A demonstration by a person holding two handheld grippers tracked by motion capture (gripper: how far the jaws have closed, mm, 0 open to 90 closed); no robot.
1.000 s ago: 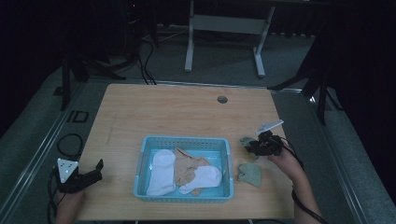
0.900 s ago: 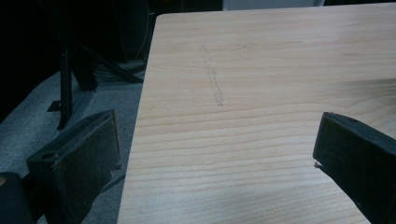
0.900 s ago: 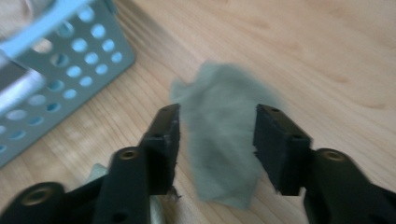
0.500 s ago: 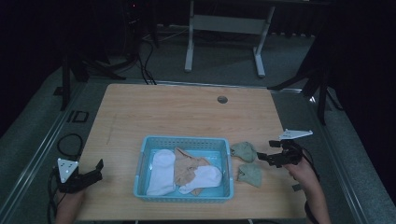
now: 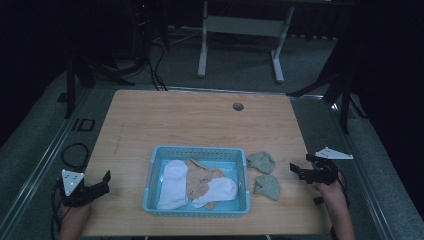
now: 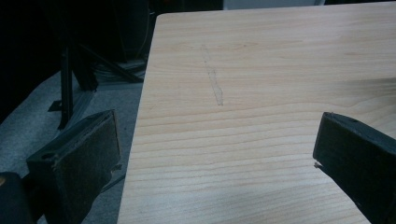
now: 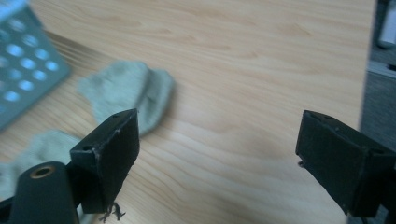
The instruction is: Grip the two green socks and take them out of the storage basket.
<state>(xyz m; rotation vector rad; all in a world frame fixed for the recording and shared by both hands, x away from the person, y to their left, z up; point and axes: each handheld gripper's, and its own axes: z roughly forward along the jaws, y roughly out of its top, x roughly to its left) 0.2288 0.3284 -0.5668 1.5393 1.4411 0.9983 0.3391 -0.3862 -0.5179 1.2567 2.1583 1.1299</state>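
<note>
A light blue basket [image 5: 155,170] sits near the table's front edge and holds a white sock [image 5: 172,184], a tan sock [image 5: 201,181] and another white sock [image 5: 220,190]. Two grey-green socks lie on the wood to its right, one farther back [image 5: 261,161] [image 7: 126,91] and one nearer [image 5: 268,186] [image 7: 39,147]. My right gripper [image 5: 301,170] [image 7: 215,163] stands open just right of them, nothing between its jaws. At the table's front left corner my left gripper [image 5: 104,181] [image 6: 215,158] is open over bare wood.
The wooden table [image 5: 200,125] has a round cable hole [image 5: 238,106] at the back. Its left edge [image 6: 140,107] drops to grey floor with black stand legs [image 6: 77,70]. A white desk frame [image 5: 240,30] stands beyond the table.
My right gripper let go of the far grey-green sock beside the basket, opened, and drew back to the right. The left gripper has stayed put.
</note>
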